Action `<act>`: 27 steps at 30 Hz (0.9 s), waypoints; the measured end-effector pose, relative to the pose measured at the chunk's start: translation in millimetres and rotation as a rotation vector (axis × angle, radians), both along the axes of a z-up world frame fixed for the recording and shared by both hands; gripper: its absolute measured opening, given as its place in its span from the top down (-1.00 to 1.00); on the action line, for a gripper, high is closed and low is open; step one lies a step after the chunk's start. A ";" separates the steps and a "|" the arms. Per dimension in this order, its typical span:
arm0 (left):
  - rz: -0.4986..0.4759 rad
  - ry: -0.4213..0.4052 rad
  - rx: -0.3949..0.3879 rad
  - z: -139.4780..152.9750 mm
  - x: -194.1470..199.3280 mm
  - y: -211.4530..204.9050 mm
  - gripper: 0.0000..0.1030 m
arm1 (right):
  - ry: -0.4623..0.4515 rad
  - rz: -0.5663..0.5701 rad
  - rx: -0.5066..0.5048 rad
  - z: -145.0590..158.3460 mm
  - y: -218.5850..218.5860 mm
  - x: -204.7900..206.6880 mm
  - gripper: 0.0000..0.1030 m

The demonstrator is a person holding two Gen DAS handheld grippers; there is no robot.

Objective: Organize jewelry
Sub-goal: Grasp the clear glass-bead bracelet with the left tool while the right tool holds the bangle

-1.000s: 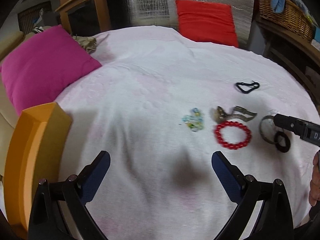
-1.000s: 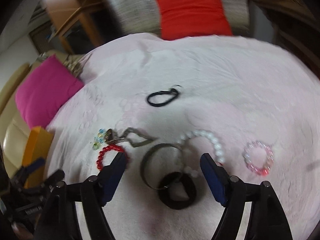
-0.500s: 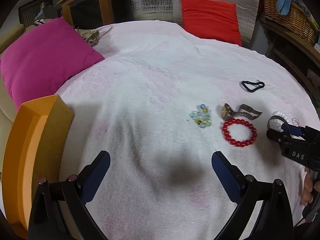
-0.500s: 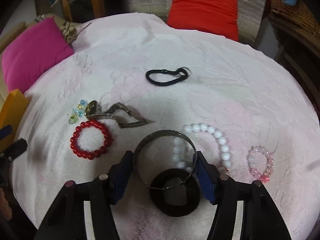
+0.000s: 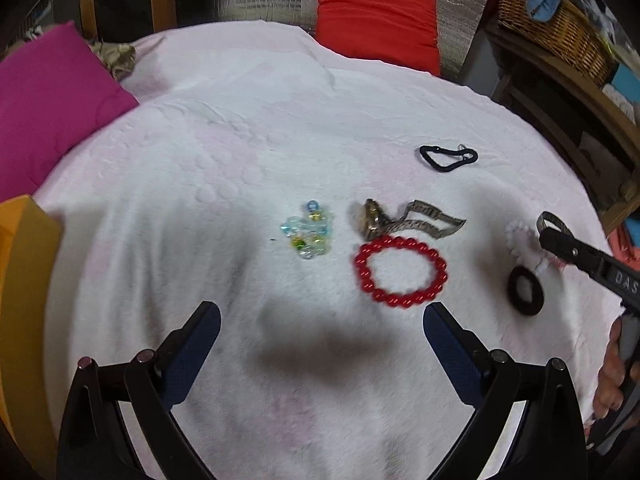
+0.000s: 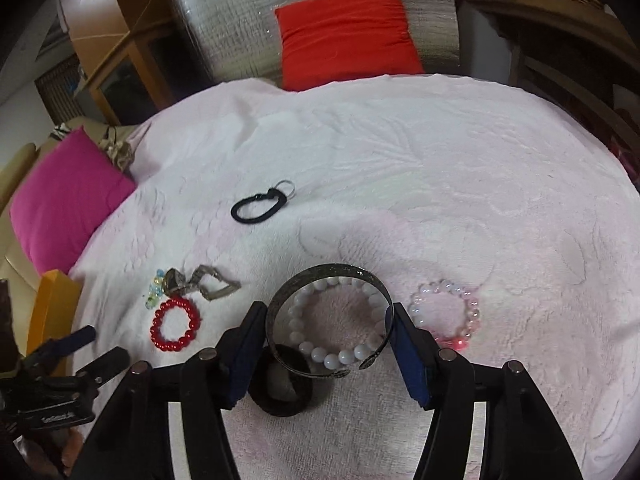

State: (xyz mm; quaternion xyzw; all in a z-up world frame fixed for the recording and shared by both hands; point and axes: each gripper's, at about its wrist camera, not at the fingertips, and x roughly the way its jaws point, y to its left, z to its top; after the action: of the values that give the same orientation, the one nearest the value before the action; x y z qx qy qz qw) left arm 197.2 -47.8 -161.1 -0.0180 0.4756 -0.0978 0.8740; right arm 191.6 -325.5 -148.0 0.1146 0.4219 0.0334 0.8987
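Jewelry lies on a white-pink blanket (image 6: 440, 184). My right gripper (image 6: 330, 318) is shut on a dark metal cuff bangle (image 6: 320, 276), held just above a white bead bracelet (image 6: 332, 354) and a black hair tie (image 6: 280, 390). A pink bead bracelet (image 6: 448, 316) lies to its right. My left gripper (image 5: 320, 324) is open and empty, just short of a red bead bracelet (image 5: 400, 270). Beyond it lie a metal watch (image 5: 404, 220), a cluster of clear coloured beads (image 5: 308, 232) and a black cord loop (image 5: 448, 158).
An orange box (image 5: 20, 280) stands at the left edge. A magenta cushion (image 5: 52, 96) lies at the far left and a red cushion (image 5: 376, 12) at the back. A wicker basket (image 5: 556, 20) sits on a wooden shelf at the right.
My right gripper closed on the metal bangle and lifted it off the blanket. My left gripper moved forward, closer to the red bracelet.
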 end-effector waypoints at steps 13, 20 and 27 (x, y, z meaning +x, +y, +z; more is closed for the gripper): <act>0.074 0.054 0.021 -13.2 44.2 21.6 -0.42 | -0.012 -0.032 0.050 5.3 -11.5 -7.2 -0.24; 0.009 0.043 0.056 -19.3 57.7 2.5 -0.35 | -0.008 -0.037 0.047 4.4 -5.9 -6.6 -0.24; 0.005 0.063 0.010 -26.9 79.7 14.8 0.66 | -0.005 -0.050 0.048 3.9 -7.0 -6.2 -0.24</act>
State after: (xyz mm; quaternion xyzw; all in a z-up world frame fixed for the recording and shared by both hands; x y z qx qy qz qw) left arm 276.9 -33.0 -188.0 -0.0180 0.5032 -0.0924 0.8590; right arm 185.4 -332.5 -144.0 0.1467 0.4156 0.0216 0.8974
